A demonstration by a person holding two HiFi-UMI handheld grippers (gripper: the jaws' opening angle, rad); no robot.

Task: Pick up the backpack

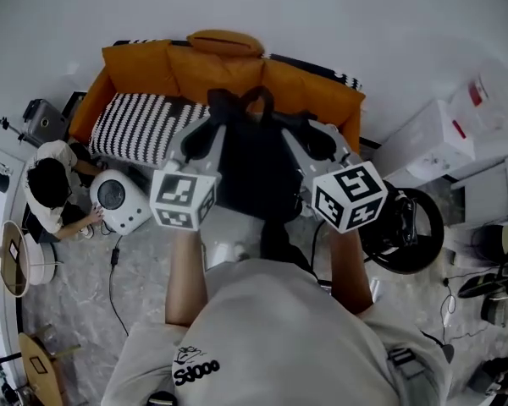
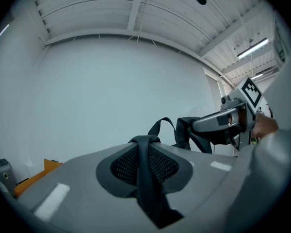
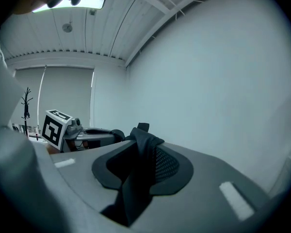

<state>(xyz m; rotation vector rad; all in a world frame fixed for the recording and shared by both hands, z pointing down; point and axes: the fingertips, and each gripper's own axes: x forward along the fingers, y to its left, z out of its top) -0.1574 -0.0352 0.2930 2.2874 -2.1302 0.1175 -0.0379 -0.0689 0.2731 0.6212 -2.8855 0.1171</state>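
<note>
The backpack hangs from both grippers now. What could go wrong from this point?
1. The left gripper and the right gripper each pinch only a thin strap. If one strap slides out of the jaws, the backpack would likely tip or drop.
2. The load hangs between two hands. If they come to unequal heights or pull apart, it may swing toward the orange sofa.

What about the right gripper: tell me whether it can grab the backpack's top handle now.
Probably not: the right gripper is shut on a backpack strap, so it must let go first.
</note>
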